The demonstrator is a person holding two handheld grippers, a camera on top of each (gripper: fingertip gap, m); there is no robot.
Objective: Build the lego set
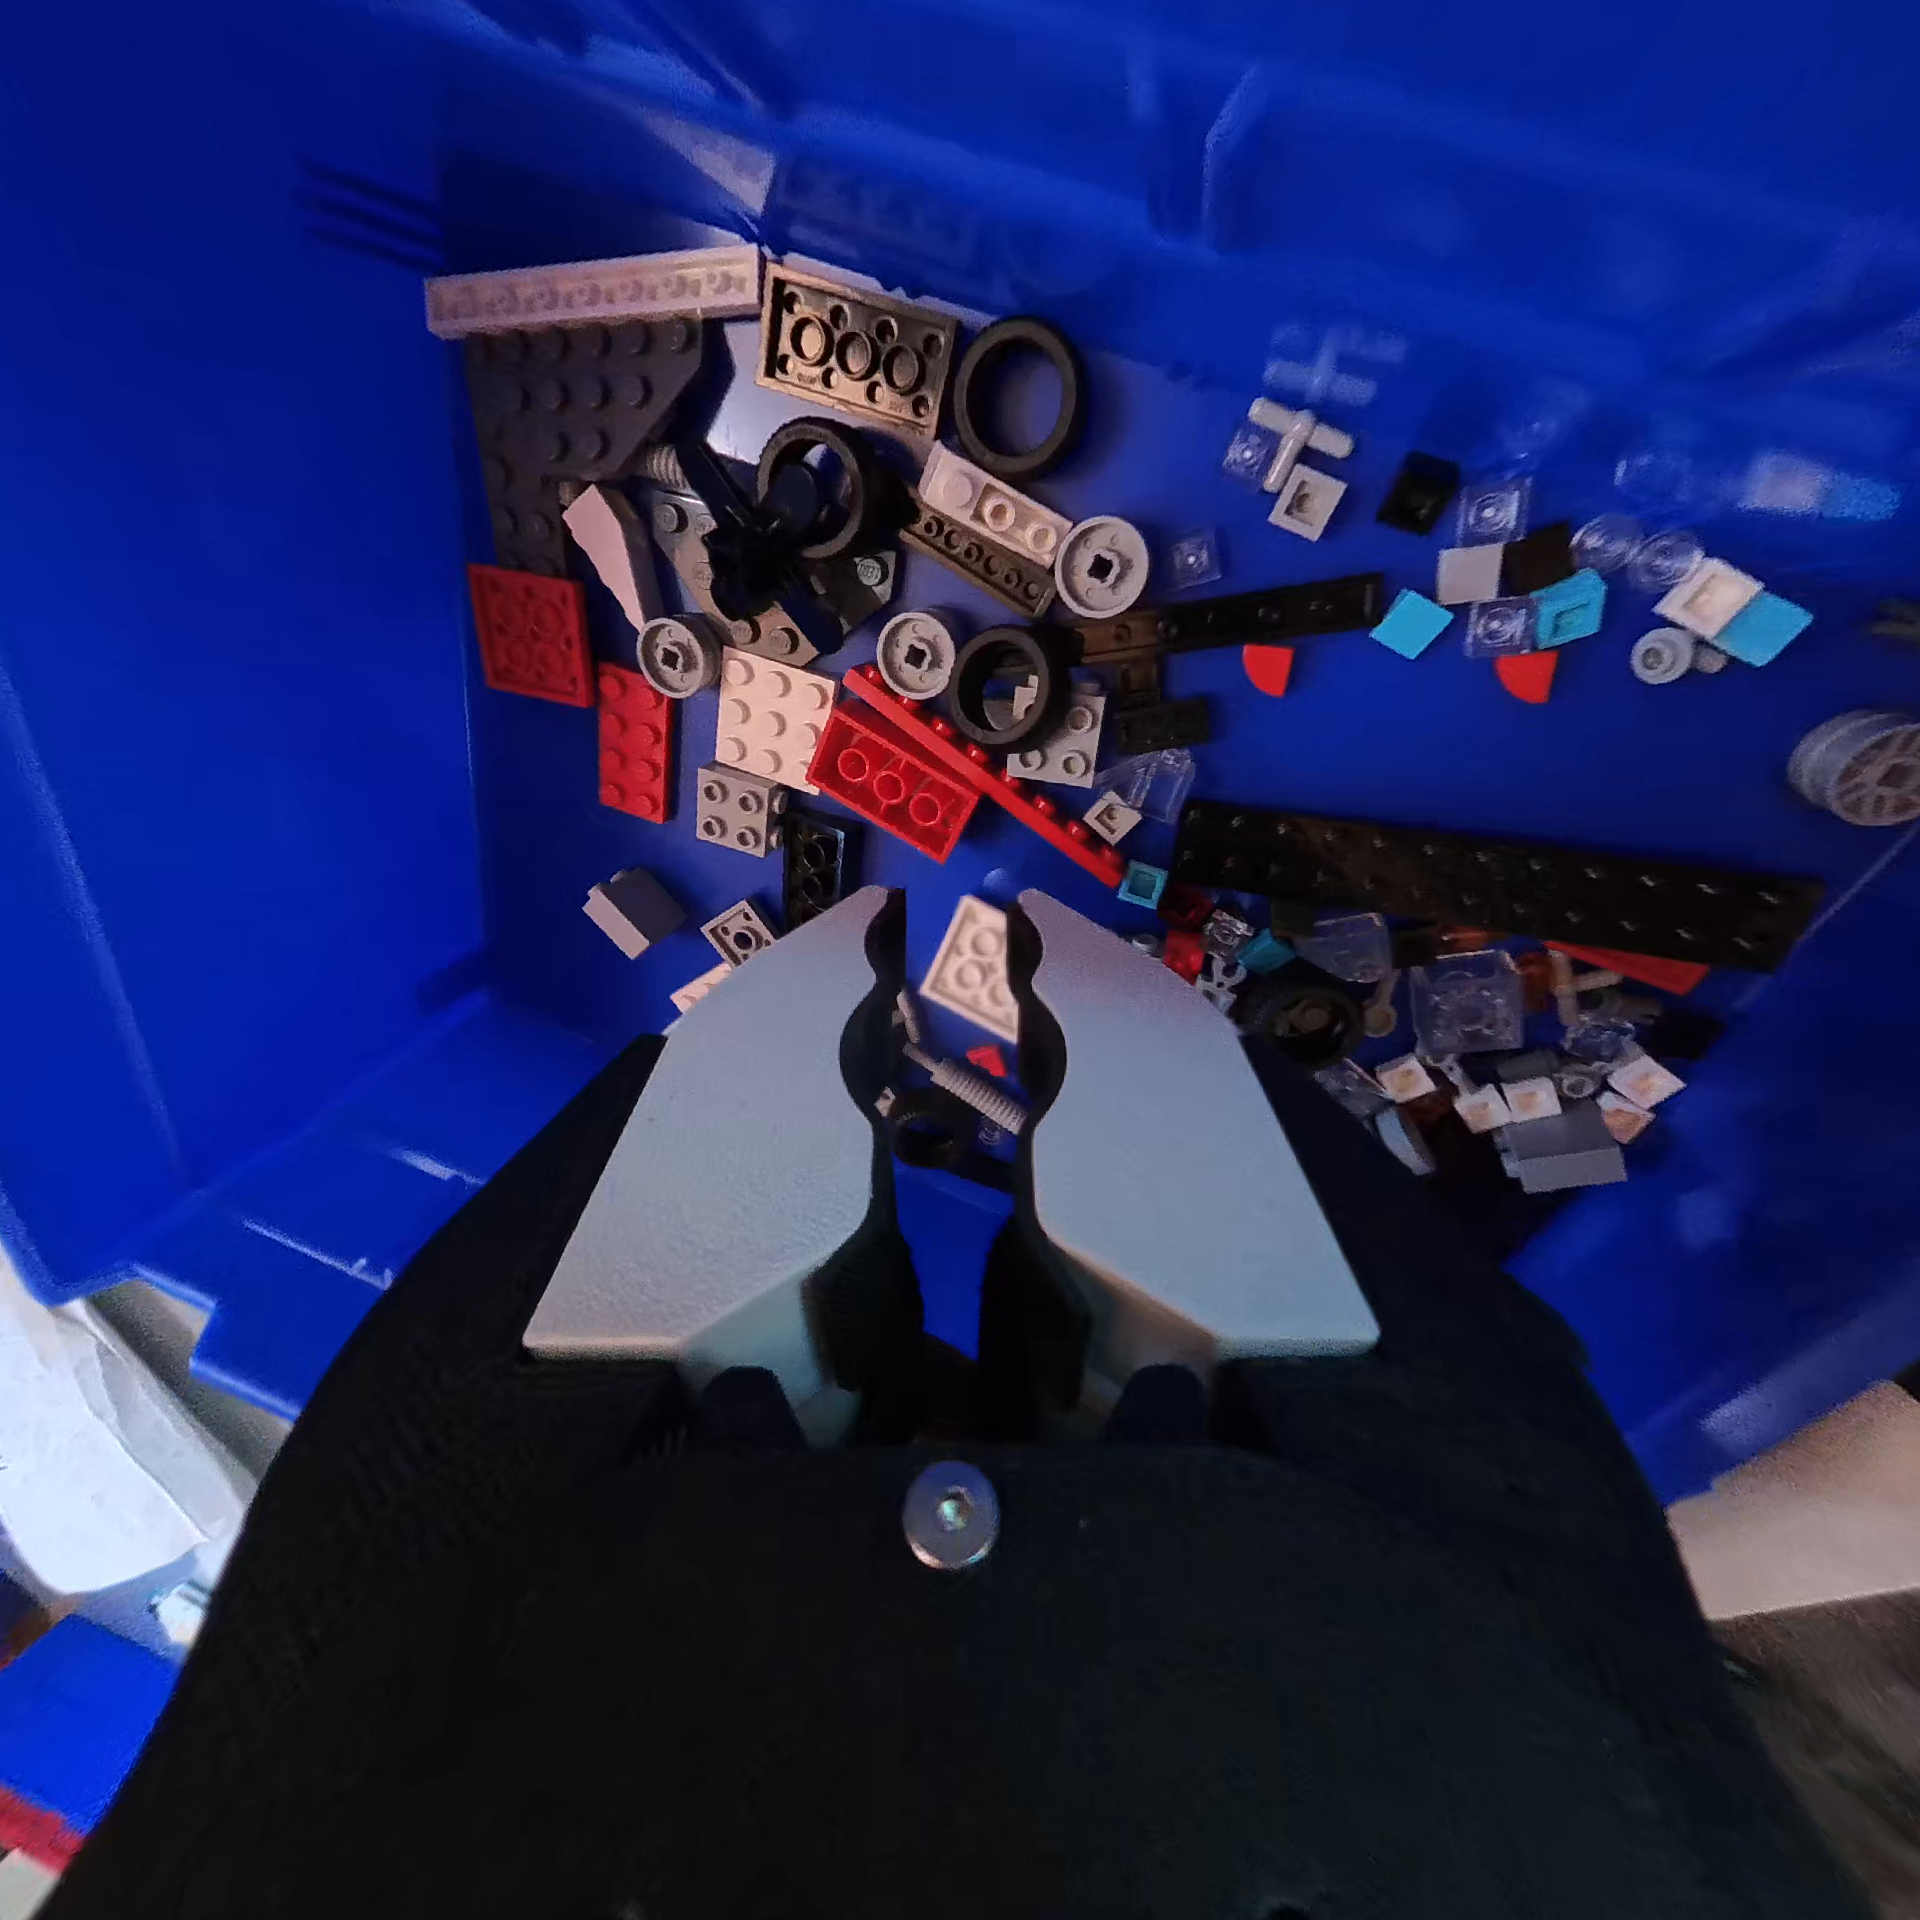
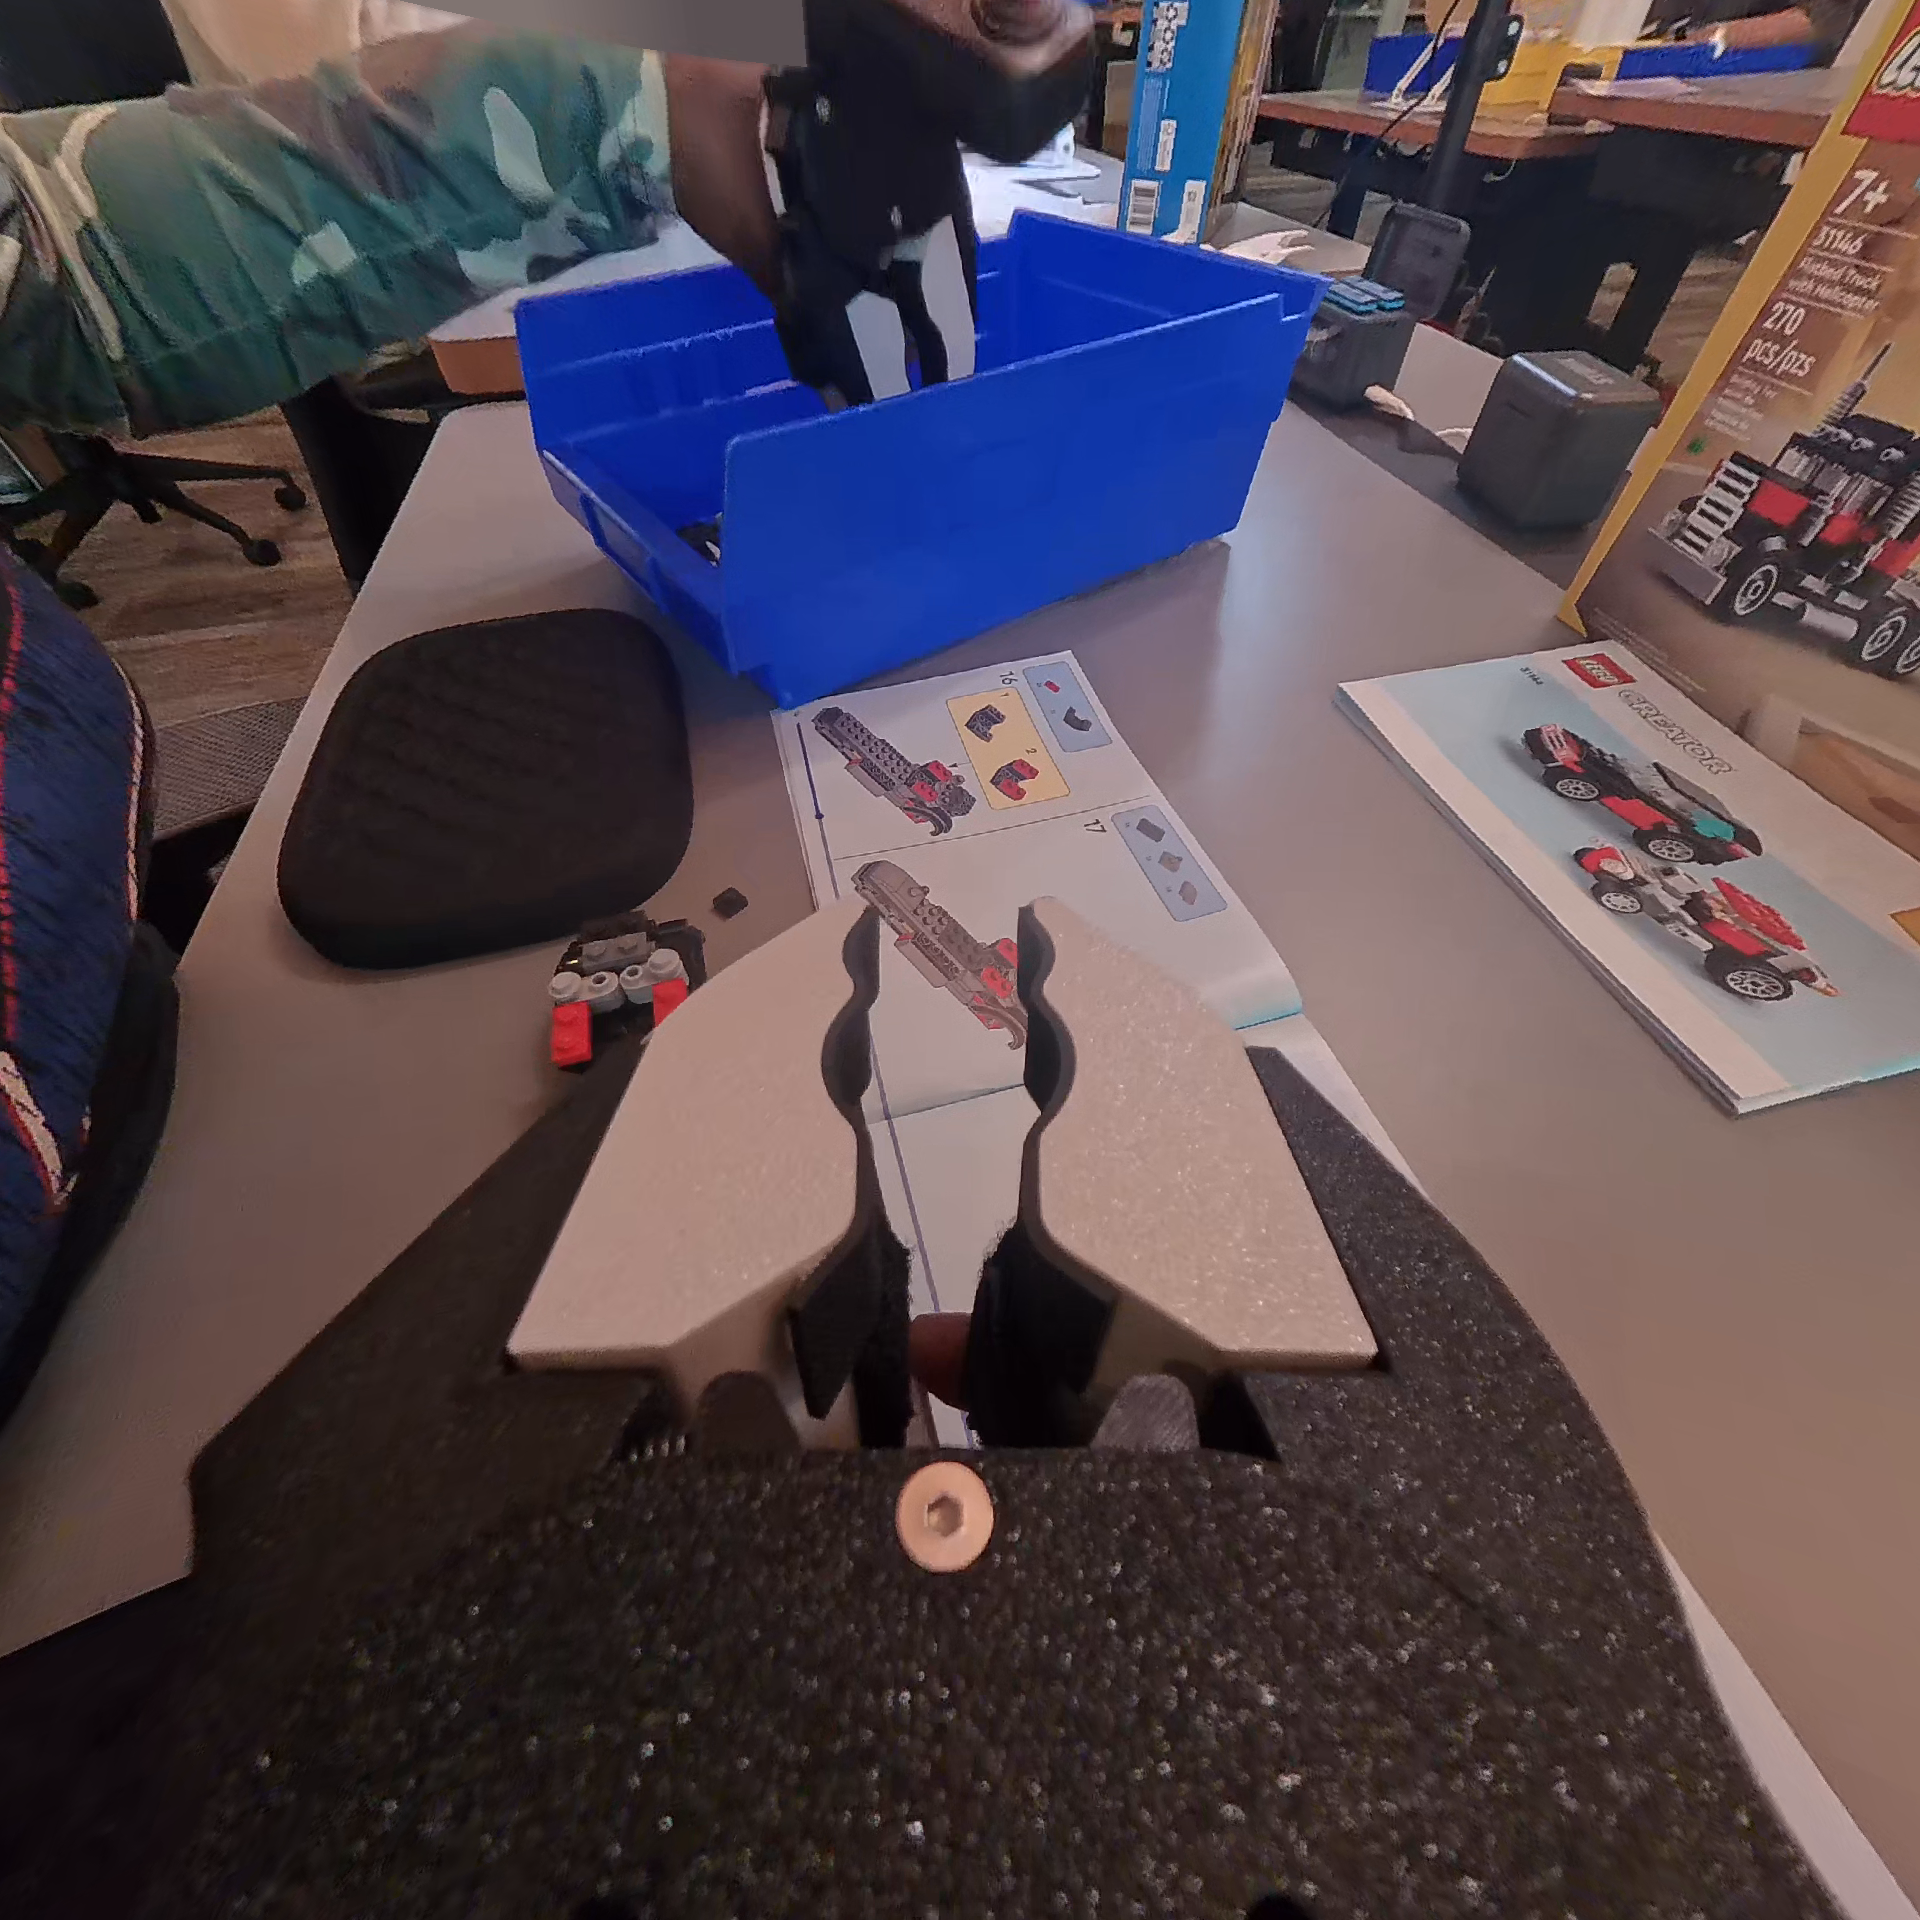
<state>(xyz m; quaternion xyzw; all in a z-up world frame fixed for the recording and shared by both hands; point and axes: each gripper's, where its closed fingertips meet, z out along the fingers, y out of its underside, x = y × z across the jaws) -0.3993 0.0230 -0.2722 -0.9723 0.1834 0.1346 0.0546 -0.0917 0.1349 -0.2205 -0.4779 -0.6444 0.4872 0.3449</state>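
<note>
The blue bin (image 2: 997, 499) stands on the grey table (image 2: 1455, 1195), its near wall just behind the open instruction booklet (image 2: 997, 810), and it holds the loose lego pieces (image 1: 883, 665). On the bin floor the pieces bunch toward the left wall: a dark grey wedge plate (image 1: 571, 416), black tyres (image 1: 1013, 395), red plates (image 1: 530, 634) and a red brick (image 1: 894, 795), with a long black plate (image 1: 1496, 883) and a litter of clear and pale small parts (image 1: 1507, 1081) to the right (bare blue floor shows only along the far side and at the lower left corner). The left gripper (image 1: 956, 914) reaches down inside the bin, jaws apart and holding nothing, tips above a white plate (image 1: 977, 966) and a small grey spring-like part (image 1: 961, 1086). The right gripper (image 2: 948, 920) hovers over the booklet outside the bin, jaws likewise apart and empty. Left of it sits the partly built red, grey and black model (image 2: 618, 987), near a black pad (image 2: 488, 779), with one tiny dark piece (image 2: 730, 902) between them. A second closed booklet (image 2: 1642, 862) lies to the right, before the set's box (image 2: 1787, 436) at the table's right edge. Open tabletop runs between the two booklets.
</note>
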